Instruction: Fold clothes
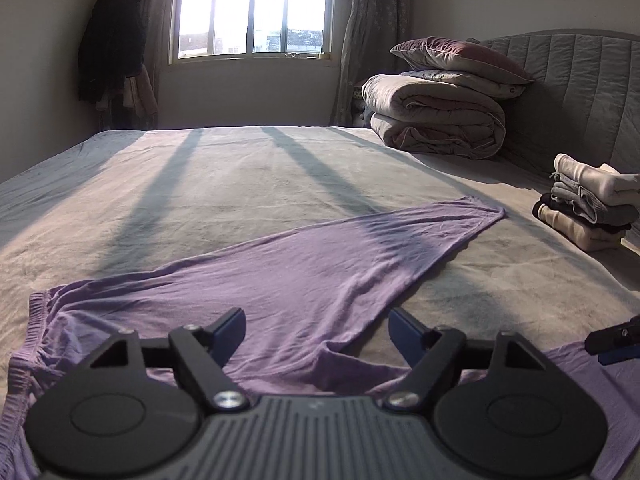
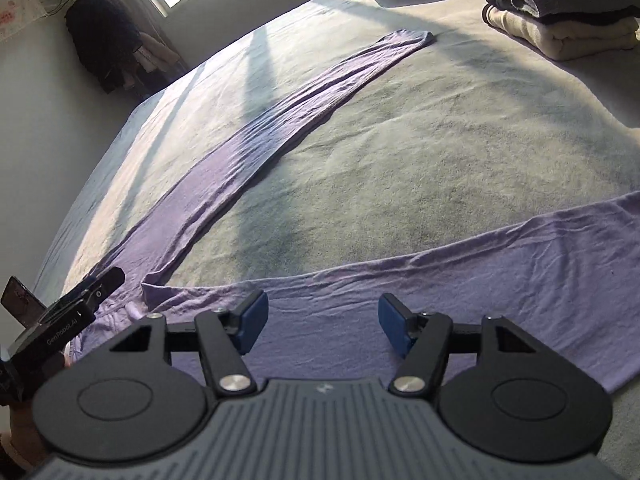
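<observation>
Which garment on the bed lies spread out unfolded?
The purple trousers, legs splayed flat beneath both hand-held grippers; the other clothes sit folded in a stack near the headboard.

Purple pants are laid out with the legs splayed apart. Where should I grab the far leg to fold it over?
Take the far leg of the purple pants at its cuff, from the side. The hem lies flat on the bed with an open edge, so a low pinch there probably carries the whole leg across.

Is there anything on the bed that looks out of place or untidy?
Only the purple trousers: they lie unfolded on the bed, legs spread wide apart in a V, slightly wrinkled. The stack of folded clothes looks neat.
</observation>
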